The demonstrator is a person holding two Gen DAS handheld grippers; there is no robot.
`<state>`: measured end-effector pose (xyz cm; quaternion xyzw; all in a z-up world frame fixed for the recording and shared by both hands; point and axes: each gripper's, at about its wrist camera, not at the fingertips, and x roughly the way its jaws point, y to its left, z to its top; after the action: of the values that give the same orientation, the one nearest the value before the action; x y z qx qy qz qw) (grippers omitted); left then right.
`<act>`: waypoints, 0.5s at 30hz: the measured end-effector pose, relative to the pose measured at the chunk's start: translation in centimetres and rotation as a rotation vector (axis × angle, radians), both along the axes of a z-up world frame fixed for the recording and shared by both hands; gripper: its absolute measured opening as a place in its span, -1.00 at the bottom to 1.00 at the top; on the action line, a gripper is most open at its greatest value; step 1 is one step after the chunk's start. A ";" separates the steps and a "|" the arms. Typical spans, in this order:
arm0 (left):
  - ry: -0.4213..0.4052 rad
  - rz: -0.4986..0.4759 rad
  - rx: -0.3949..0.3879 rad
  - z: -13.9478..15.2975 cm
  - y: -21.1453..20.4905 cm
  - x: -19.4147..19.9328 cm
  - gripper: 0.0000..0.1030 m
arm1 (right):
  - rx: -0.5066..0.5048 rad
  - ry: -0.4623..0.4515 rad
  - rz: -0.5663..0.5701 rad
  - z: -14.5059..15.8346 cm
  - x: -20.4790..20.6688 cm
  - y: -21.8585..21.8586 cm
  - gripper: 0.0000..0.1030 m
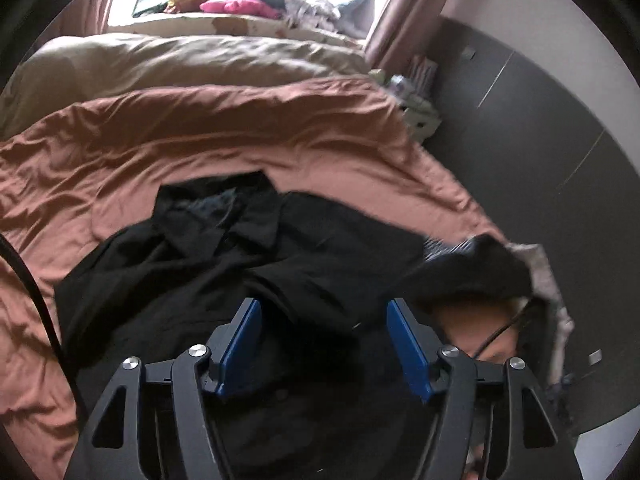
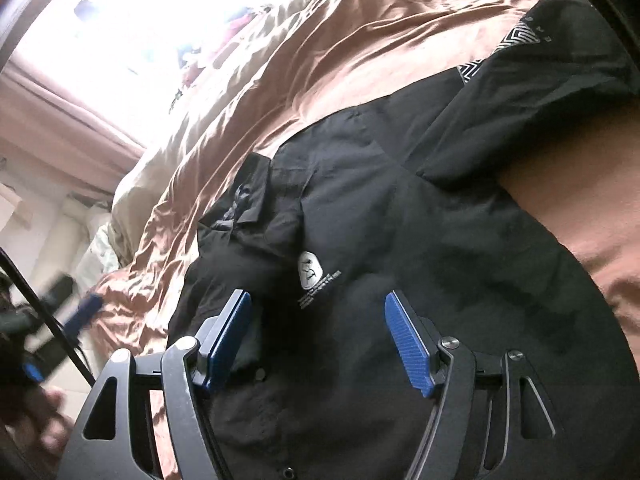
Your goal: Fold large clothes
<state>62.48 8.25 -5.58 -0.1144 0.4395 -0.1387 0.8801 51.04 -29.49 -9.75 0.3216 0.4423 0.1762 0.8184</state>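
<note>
A black shirt lies spread on the bed's brown cover, collar away from the person, chest logo facing up, so it is laid out front-up for folding. One sleeve with a patterned patch reaches toward the bed's far edge, and the other side looks bunched, so it likely needs smoothing first. The left tool hangs over the shirt's near part, jaws spread, nothing between them. The right tool hovers just below the logo, also spread and empty. Both seem poised to pick cloth edges.
</note>
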 end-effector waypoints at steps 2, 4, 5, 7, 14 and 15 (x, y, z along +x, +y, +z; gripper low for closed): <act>0.015 0.016 0.010 -0.6 0.7 -0.5 0.30 | 0.001 0.005 0.012 -0.3 -0.2 0.2 0.32; 0.014 0.040 0.037 -1.0 2.1 -1.3 0.30 | -0.004 0.007 0.036 -0.4 -0.2 0.7 0.32; 0.015 0.051 0.054 -1.0 2.9 -1.5 0.31 | -0.005 0.006 0.045 -0.5 0.0 0.9 0.32; 0.013 0.094 0.094 -1.3 4.9 -2.7 0.31 | -0.022 -0.003 0.069 -0.4 0.2 1.4 0.32; 0.062 0.251 0.181 -4.8 12.4 -5.8 0.31 | 0.072 0.002 0.231 -1.0 0.6 4.5 0.32; 0.069 0.275 0.200 -5.4 13.3 -6.4 0.31 | 0.032 -0.006 0.238 -0.9 0.5 5.1 0.32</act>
<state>56.06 21.51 -10.97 -0.0902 0.4611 0.0314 0.8822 51.57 -24.40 -10.69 0.2794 0.4722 0.2800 0.7878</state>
